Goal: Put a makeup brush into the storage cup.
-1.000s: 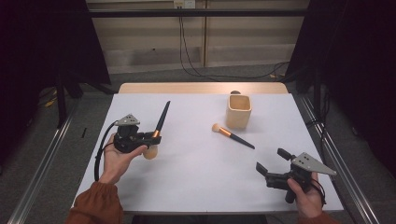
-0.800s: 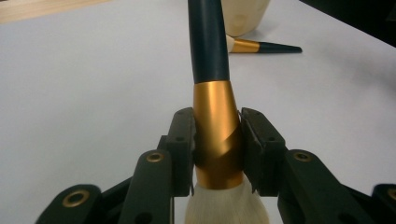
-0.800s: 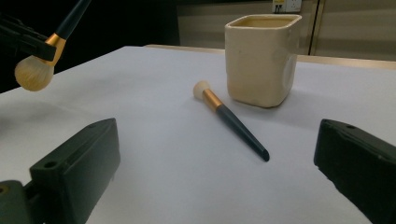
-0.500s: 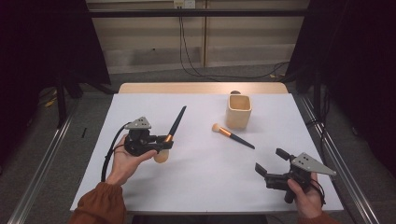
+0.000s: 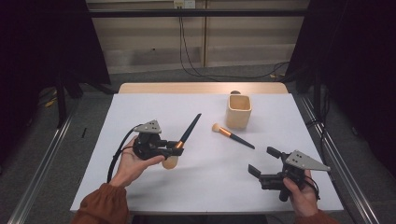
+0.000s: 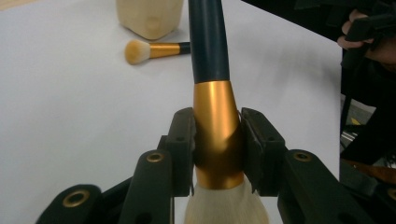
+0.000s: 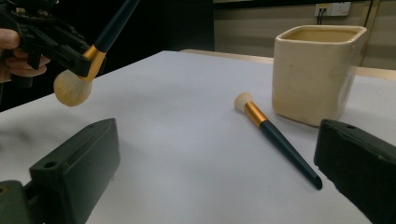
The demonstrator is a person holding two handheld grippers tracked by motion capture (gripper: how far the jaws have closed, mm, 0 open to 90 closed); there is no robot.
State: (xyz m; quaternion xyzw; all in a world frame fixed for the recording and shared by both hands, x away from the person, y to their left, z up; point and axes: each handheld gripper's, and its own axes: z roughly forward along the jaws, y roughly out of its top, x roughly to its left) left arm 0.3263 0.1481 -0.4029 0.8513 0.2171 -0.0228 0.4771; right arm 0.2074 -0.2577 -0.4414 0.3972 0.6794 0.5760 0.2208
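My left gripper is shut on the gold ferrule of a large makeup brush, held above the table at the left. Its dark handle points up and away; its pale bristles hang below the jaws. In the left gripper view the ferrule of this large brush sits squeezed between the pads. A smaller brush with a gold ferrule lies flat on the white table beside a cream square cup. My right gripper stands open near the front right with nothing between its jaws. The small brush and cup lie ahead of it.
The white table has a wooden strip along its far edge. Metal rails run along the floor at both sides. Cables hang down the back wall. The person's orange sleeve comes in at the bottom left.
My left gripper has carried the large brush to the right and nearer, tilting its handle toward the cup. The right gripper has stayed put, open.
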